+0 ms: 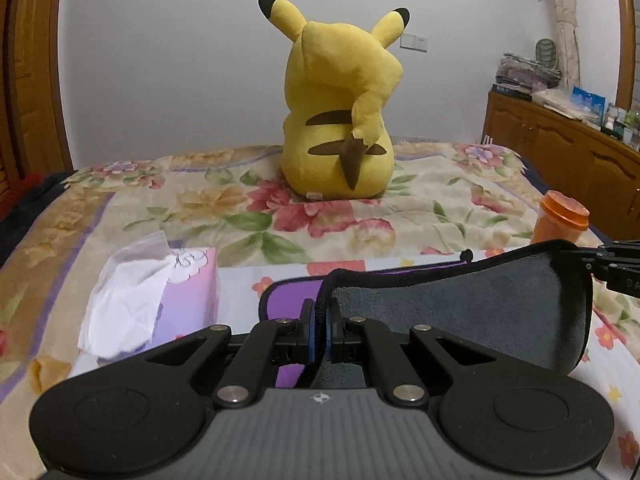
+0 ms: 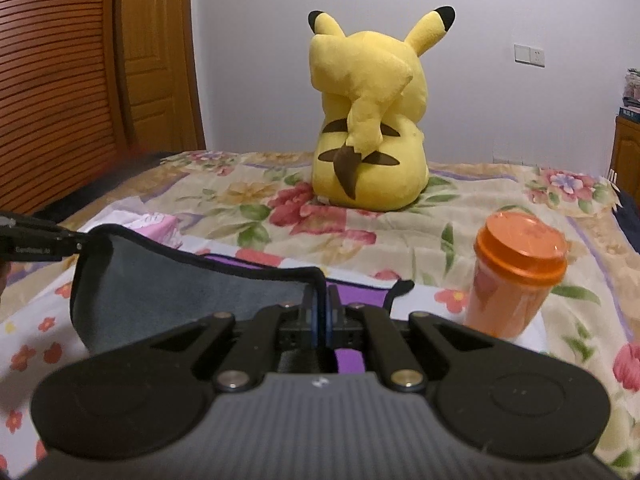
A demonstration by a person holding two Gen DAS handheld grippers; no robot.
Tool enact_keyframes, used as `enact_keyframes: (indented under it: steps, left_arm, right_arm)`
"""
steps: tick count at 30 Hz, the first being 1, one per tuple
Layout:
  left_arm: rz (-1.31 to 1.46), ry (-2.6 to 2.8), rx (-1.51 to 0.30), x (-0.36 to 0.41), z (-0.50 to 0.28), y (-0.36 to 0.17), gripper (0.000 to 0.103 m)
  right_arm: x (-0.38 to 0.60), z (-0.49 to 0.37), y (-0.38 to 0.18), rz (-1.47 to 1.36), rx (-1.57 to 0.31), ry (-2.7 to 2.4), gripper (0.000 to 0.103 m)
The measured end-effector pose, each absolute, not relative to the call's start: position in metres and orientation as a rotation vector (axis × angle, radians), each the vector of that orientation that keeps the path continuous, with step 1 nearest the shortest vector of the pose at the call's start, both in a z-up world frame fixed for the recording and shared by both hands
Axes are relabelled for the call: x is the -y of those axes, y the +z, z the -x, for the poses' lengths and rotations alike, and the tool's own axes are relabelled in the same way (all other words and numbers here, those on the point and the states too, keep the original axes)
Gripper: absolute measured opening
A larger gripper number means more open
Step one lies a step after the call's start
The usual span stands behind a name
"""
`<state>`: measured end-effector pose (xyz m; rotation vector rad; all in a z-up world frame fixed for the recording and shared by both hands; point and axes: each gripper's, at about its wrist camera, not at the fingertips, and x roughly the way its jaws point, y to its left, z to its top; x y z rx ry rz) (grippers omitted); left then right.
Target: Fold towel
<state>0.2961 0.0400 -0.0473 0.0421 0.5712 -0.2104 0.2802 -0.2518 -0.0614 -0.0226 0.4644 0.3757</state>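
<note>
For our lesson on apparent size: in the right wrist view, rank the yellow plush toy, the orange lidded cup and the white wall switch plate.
1. Yellow plush toy, largest.
2. Orange lidded cup; nearer the camera, so it looks enlarged.
3. White wall switch plate, smallest and farthest.

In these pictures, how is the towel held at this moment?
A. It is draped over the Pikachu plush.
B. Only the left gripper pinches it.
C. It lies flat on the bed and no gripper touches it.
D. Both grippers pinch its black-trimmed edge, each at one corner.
D: the left gripper and the right gripper are each shut on the black hem of the grey and purple towel, which hangs lifted between them.
</note>
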Motion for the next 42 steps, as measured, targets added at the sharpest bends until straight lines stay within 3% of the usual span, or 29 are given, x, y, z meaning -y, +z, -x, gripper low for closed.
enact_keyframes:
  steps: [19,42]
  left_arm:
    - [-0.067,-0.169,-0.494,-0.031,-0.355,-0.035,0.008]
    - [-0.109,-0.11,-0.669,-0.033,-0.42,-0.113,0.012]
  right_arm:
    - [0.237,-0.333,-0.049,0.078,-0.4,0.358,0.004]
    - [0.235,-0.386,-0.128,0.079,-0.553,0.302,0.005]
